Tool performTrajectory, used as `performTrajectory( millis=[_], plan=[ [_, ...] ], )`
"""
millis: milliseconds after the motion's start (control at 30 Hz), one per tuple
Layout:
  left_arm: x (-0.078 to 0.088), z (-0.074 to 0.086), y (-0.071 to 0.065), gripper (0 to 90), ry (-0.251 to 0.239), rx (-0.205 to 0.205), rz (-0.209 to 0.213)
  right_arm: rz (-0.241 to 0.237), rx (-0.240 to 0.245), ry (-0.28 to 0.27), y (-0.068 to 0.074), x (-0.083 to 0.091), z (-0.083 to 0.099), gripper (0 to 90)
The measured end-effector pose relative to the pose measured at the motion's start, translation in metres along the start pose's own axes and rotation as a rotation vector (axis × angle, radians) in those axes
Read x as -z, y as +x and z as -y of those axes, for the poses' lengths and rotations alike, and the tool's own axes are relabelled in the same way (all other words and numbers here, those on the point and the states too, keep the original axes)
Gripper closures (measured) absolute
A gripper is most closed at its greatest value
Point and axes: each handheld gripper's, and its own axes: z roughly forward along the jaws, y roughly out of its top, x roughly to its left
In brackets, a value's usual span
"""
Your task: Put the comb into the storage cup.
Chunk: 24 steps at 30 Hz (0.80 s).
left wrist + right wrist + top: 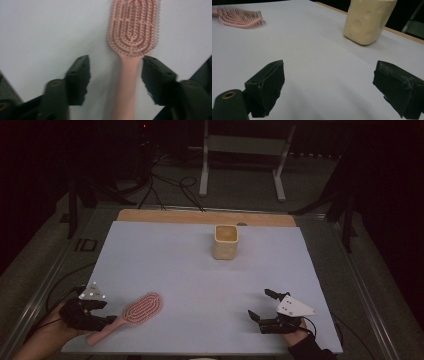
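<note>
A pink brush (136, 313) lies on the table (200, 270), its handle between the left gripper's (115, 75) open jaws, ungripped. The right gripper (261, 306) waits open and empty; the cup (225, 241) stands untouched.

Overhead view; two low close-ups

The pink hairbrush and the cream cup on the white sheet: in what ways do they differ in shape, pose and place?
The pink hairbrush lies flat, bristles up, long and thin; the cream cup stands upright, short and boxy. The hairbrush is at the near left edge, its handle between the open jaws of the left gripper; the cup is far back, apart from both grippers. The hairbrush has slots and bristles; the cup has shallow round dents. Both rest on the white sheet.
</note>
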Motion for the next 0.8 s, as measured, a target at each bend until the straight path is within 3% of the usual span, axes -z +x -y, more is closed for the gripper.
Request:
performTrajectory(
  millis=[167,233,400,533,600,800],
  plan=[
    [-0.010,-0.002,-0.005,12.9,0.063,-0.022,0.020,-0.001,-0.001,0.002,0.000,0.000,0.000,9.9],
    [-0.012,-0.004,-0.006,5.3,0.074,-0.039,0.052,0.000,-0.002,-0.003,0.000,0.000,0.000,9.9],
    [-0.022,-0.011,-0.010,6.0,0.140,-0.079,0.046,-0.002,-0.003,0.002,0.001,-0.001,0.000,9.9],
    [-0.029,-0.016,-0.013,11.0,0.179,-0.088,0.048,0.000,-0.005,0.003,0.000,-0.001,0.000,9.9],
    [-0.031,-0.018,-0.013,11.6,0.196,-0.098,0.069,-0.006,-0.001,-0.002,0.000,0.000,0.000,9.9],
    [-0.036,-0.024,-0.013,19.4,0.263,-0.131,0.080,-0.005,0.002,-0.002,0.000,0.000,0.000,9.9]
  ],
)
